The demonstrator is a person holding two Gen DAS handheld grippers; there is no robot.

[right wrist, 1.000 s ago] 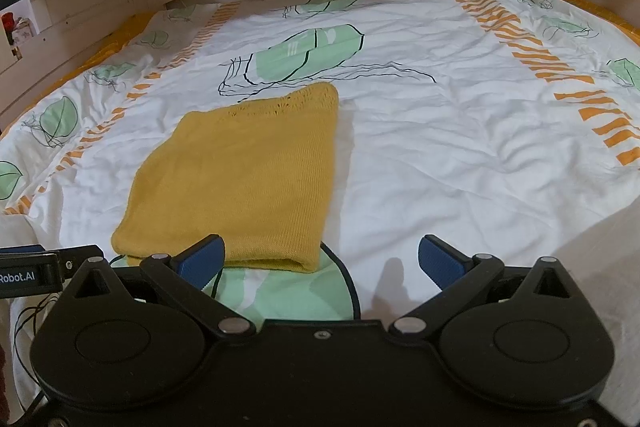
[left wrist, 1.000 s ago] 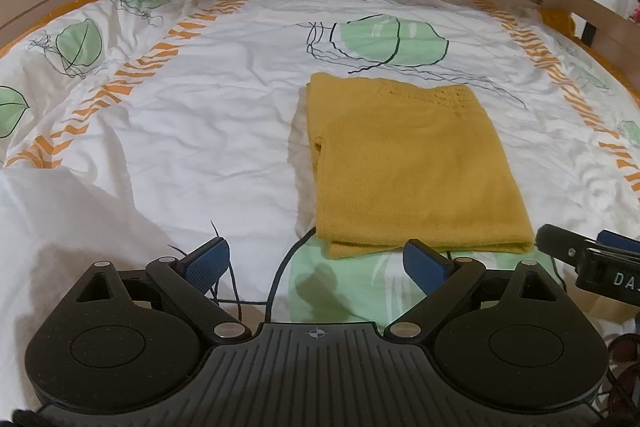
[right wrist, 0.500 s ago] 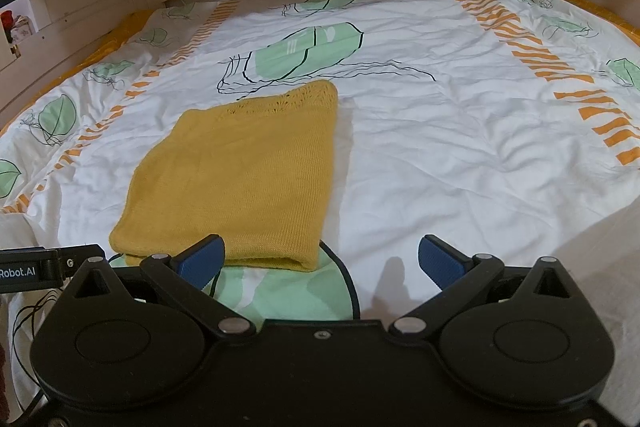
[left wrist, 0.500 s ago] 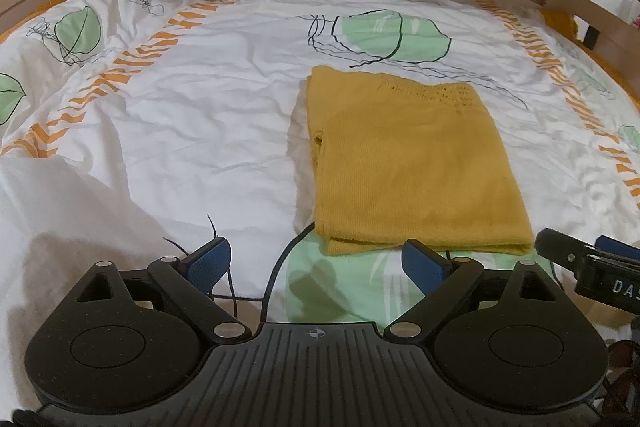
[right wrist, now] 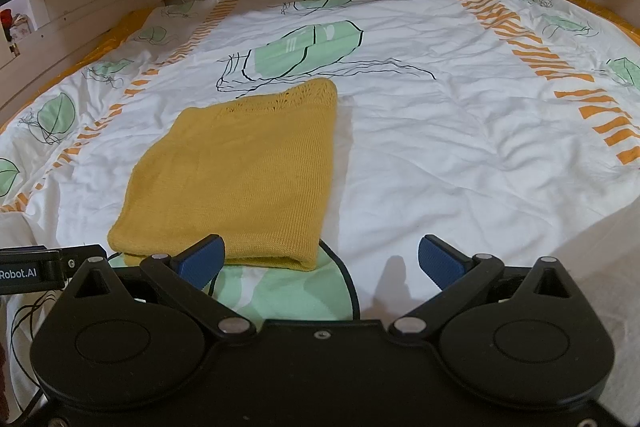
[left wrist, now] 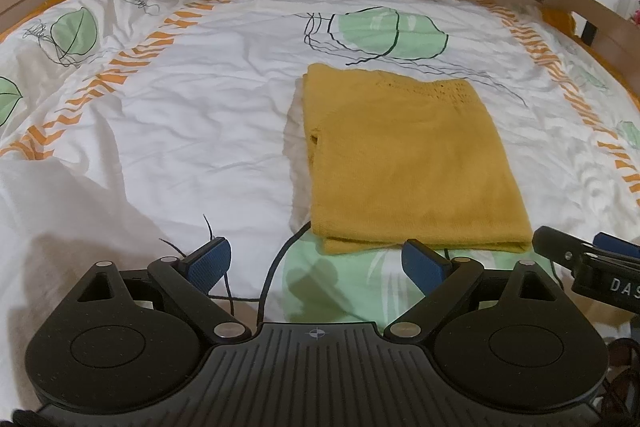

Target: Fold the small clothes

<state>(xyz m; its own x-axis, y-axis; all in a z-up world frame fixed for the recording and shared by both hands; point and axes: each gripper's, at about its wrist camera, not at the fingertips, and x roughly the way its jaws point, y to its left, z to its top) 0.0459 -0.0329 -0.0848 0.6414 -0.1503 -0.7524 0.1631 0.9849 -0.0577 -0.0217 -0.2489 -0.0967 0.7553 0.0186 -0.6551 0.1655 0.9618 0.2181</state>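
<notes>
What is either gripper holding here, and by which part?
Nothing. The left gripper and right gripper are both open and empty; the folded yellow garment lies untouched on the bed.

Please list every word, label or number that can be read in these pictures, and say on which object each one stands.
"DAS": white letters on the right gripper body, at the edge of the left wrist view; the word is cut off by the frame.
"Robot.AI": white letters on the left gripper body, at the edge of the right wrist view; its start is cut off.
The yellow knit garment and the leaf-print bedcover carry no readable text.
</notes>
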